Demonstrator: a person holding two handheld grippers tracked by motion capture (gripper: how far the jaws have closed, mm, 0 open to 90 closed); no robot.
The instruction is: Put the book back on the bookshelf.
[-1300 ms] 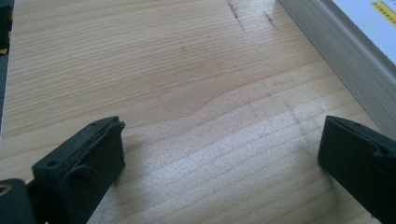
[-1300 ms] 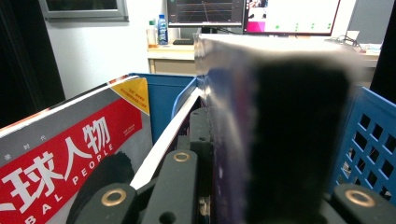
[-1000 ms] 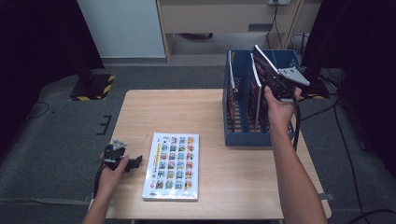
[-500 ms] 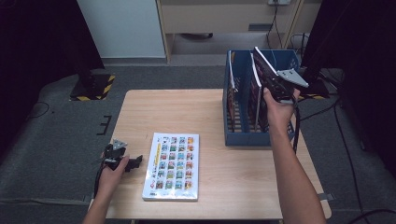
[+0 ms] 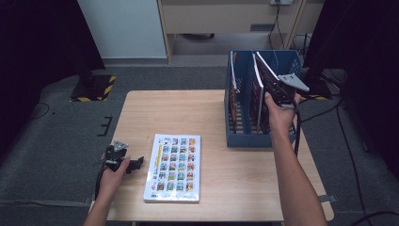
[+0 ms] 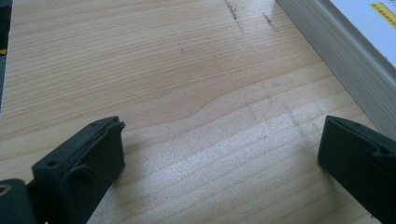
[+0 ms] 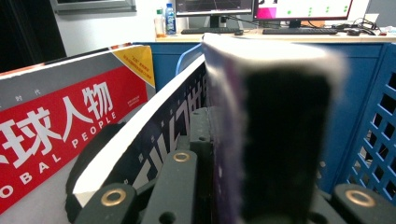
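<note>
A blue file crate stands on the right of the wooden table, with magazines upright in it. My right gripper is above the crate, shut on the edge of a dark-covered magazine that tilts over the slots. In the right gripper view that magazine sits pinched between the jaws of the right gripper. Beside it are a red magazine and a dark one with white letters. My left gripper rests open on the table, left of a flat picture book. Bare wood lies between its jaws.
The flat book's page edge lies just right of the left gripper. The crate's lattice wall is close on the right of the held magazine. A cabinet stands beyond the table. Dark floor surrounds the table.
The right hand with its magazine has barely shifted above the crate. The left gripper has stayed where it was.
</note>
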